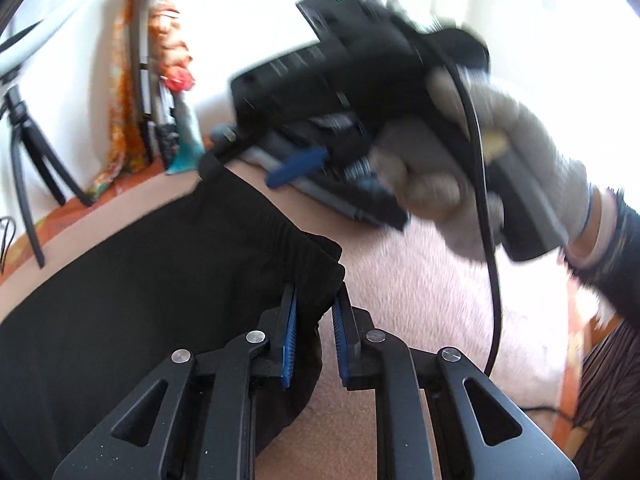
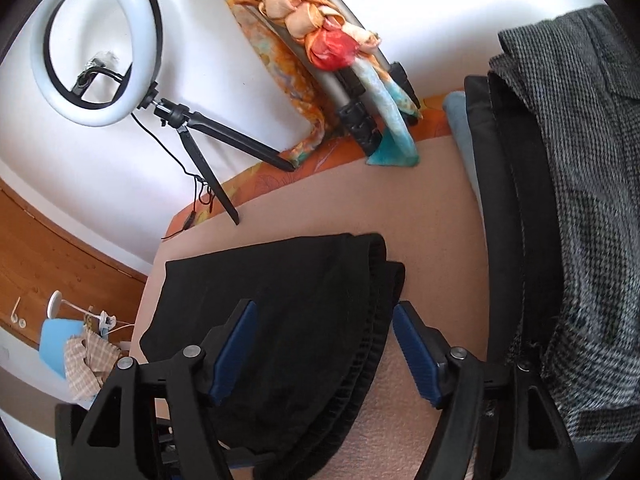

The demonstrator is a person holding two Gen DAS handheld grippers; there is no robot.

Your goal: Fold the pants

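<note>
The black pants [image 1: 140,280] lie folded on a pink blanket [image 1: 420,280]; they also show in the right wrist view [image 2: 280,300], with the ribbed waistband [image 2: 372,344] to the right. My left gripper [image 1: 314,304] is shut on the waistband corner of the pants [image 1: 320,264]. My right gripper [image 2: 324,344] is open, its jaws standing wide over the waistband without touching it. In the left wrist view the right gripper [image 1: 304,168] shows blurred, held by a gloved hand [image 1: 500,184] above the far side of the pants.
A ring light on a tripod [image 2: 96,44] stands at the back left. A colourful scarf [image 2: 320,40] hangs on a grey frame by the wall. A stack of folded clothes with a grey checked garment [image 2: 580,200] lies to the right. A cable [image 1: 492,240] hangs from the right gripper.
</note>
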